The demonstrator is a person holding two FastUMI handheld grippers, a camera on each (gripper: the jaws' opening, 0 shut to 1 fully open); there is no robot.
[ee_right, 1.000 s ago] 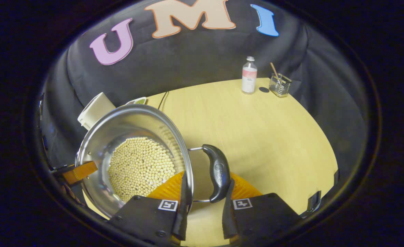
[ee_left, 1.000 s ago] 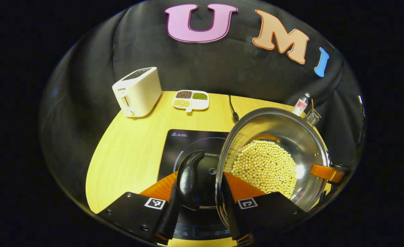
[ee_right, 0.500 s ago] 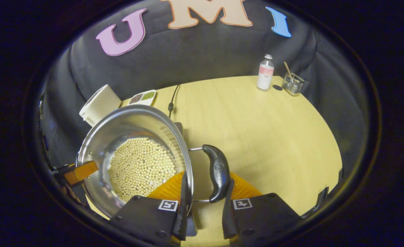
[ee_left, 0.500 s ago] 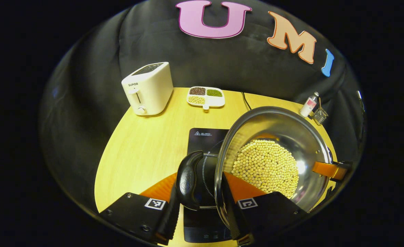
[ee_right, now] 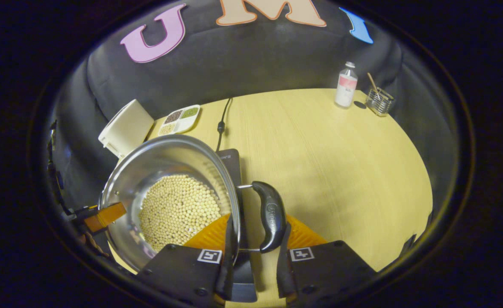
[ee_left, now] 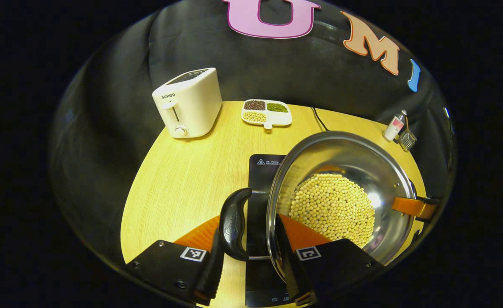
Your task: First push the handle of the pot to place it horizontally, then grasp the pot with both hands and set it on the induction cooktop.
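Table (ee_left: 183,179) fills mid-frame in the left gripper view, with the cooktop (ee_left: 262,171) at centre under the bean-filled pot (ee_left: 341,179), which sits lower right. Left gripper (ee_left: 251,265), bottom centre, is narrowed, both fingers bracketing the pot's handle (ee_left: 233,222) and rim. In the right gripper view the right gripper (ee_right: 253,267) likewise clamps the other handle (ee_right: 272,216); toaster (ee_left: 189,102) upper left.

induction cooktop (ee_left: 260,171): largely covered by the pot (ee_left: 341,149), near edge cut off in the left gripper view | cooktop in the right gripper view: a strip seen past the pot | toaster (ee_right: 125,128): partly hidden behind the pot rim | bottle (ee_left: 394,127) label: too small to be made out
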